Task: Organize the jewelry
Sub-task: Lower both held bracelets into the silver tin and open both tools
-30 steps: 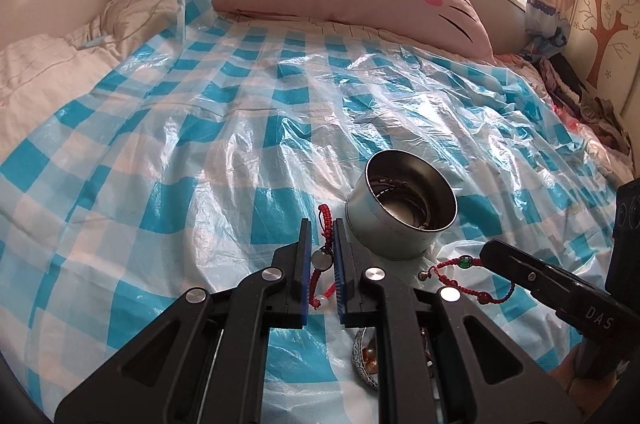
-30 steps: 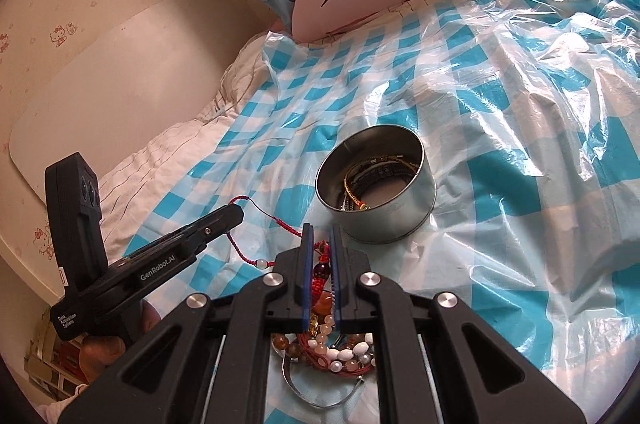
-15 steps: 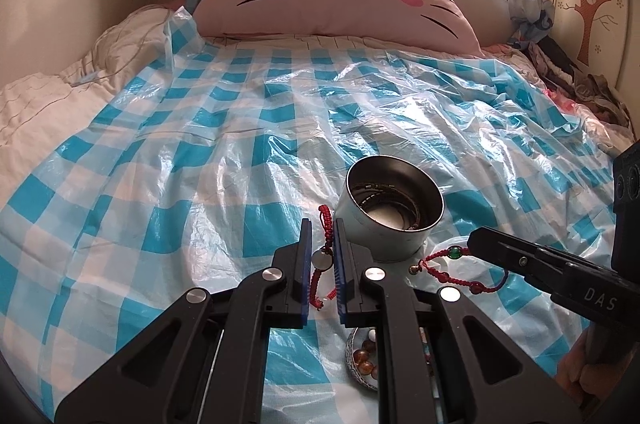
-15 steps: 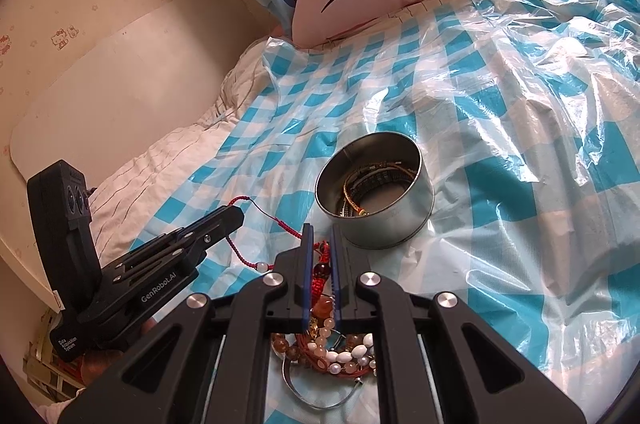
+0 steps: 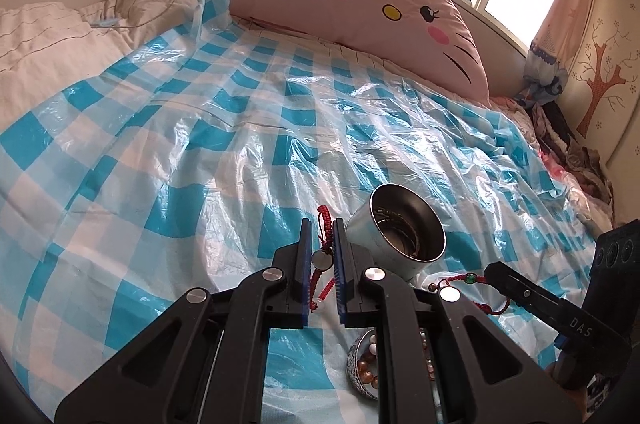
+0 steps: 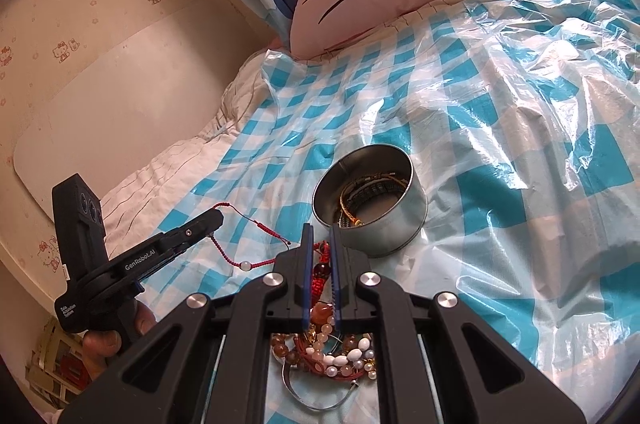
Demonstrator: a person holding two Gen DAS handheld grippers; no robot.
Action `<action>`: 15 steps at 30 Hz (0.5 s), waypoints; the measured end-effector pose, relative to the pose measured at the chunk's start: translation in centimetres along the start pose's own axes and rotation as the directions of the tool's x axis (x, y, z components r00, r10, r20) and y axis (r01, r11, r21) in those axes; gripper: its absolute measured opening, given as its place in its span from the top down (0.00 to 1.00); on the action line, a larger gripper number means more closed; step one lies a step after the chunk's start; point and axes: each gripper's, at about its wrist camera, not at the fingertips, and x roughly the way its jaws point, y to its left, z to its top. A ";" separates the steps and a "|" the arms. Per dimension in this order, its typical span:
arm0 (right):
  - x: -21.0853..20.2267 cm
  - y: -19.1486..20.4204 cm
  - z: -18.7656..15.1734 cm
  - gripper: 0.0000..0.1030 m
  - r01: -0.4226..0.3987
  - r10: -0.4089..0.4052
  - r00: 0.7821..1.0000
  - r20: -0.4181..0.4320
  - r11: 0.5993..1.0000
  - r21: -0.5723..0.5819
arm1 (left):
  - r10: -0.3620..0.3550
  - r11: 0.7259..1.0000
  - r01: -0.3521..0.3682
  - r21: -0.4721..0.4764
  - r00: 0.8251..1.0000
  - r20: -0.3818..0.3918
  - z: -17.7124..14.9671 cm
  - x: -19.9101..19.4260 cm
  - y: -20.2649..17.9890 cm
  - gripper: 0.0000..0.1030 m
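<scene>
Left gripper [image 5: 320, 256] pinching one end of red cord bracelet [image 5: 323, 224], jaws nearly together on its silver disc; right gripper [image 6: 319, 260] clamped narrow on the other end, red beads between the pads; cord strung between the two, just beside metal tin [image 6: 370, 199]; tin upright on checked plastic sheet [image 5: 208, 159], coiled gold and dark bangles inside; small dish [image 5: 360, 364] below, heaped with bead bracelets [image 6: 336, 348].

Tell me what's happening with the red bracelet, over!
Left gripper and right gripper both shut on red bracelet, stretched between them. Metal tin just ahead, bracelets already inside. Path looks open.
</scene>
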 end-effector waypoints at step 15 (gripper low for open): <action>-1.2 0.7 1.1 0.92 0.028 -0.026 0.994 0.104 0.999 -0.024 | -0.107 0.989 0.103 0.109 0.994 0.035 1.5 -0.8 -6.2 0.91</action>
